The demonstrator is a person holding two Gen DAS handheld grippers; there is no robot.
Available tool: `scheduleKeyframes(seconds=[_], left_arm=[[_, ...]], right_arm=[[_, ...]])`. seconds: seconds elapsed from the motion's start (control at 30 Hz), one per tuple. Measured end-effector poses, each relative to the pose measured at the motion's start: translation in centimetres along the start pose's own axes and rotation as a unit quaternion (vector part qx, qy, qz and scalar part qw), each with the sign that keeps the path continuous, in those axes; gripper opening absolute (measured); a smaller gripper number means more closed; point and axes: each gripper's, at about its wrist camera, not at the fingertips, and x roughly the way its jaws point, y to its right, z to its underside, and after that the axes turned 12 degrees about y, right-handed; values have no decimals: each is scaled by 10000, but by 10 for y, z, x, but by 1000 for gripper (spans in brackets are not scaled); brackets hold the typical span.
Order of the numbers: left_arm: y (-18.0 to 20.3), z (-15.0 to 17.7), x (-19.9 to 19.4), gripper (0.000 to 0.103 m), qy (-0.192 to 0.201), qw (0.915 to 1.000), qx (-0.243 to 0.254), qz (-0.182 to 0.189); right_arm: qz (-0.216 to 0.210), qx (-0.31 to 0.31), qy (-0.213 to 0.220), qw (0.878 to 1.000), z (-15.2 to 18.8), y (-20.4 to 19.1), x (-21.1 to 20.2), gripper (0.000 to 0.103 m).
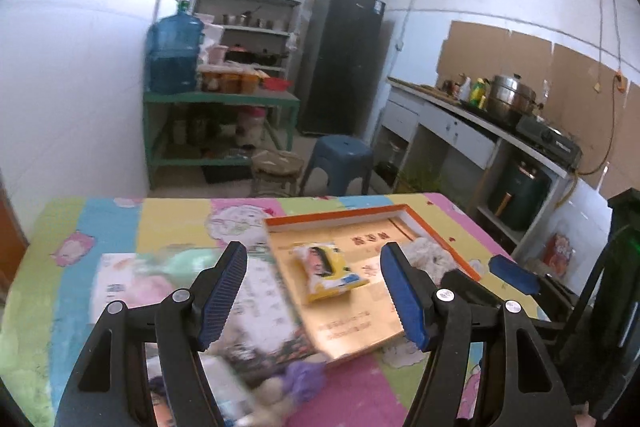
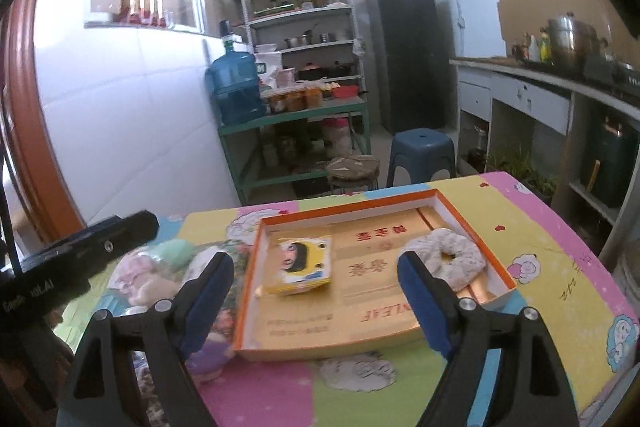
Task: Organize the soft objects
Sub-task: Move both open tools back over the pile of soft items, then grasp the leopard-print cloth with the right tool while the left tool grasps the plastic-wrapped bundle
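A shallow orange-rimmed box with a gold floor lies on the colourful tablecloth. In it are a yellow tissue pack at the left and a fluffy white ring at the right end. Left of the box sits a heap of soft things, among them a pale green one and a purple plush. My left gripper hovers open and empty above the box's near left side, the tissue pack seen between its fingers. My right gripper is open and empty before the box.
Beyond the table's far edge stand a blue stool and a round stool. A green rack with a water jug lines the back wall beside a dark fridge. A counter with a pot runs along the right.
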Motion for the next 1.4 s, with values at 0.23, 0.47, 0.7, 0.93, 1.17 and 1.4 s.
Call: scheduleKeyframes(seconds=[0.23,0.47,0.7,0.93,1.17,1.4], left_arm=[[-42,-4,-51,71,245,9986,127,-458],[-82,5,-88,71,315,9960,119,-833],[-114,24,-110,71,303,9943,34,-1017],[-129,52,-120,71,196,9944,-152,-1025],[-129,86,-116,71,-122,9955,-237,-908],[-132,117,-104,69,-466,9950,-517,-722]], right_arm=[[-319,-413,-113,9986,10,-59,-16,84],[-752,-313,-442,9957,35,-96,-18,83],[-968,-272,-733,9922,60,-118,-22,80],[-1024,-463,-885,9897,94,-134,-28,79],[-1206,-417,-1310,9831,130,-131,-23,67],[-1331,-325,-1632,9770,146,-126,-14,62]])
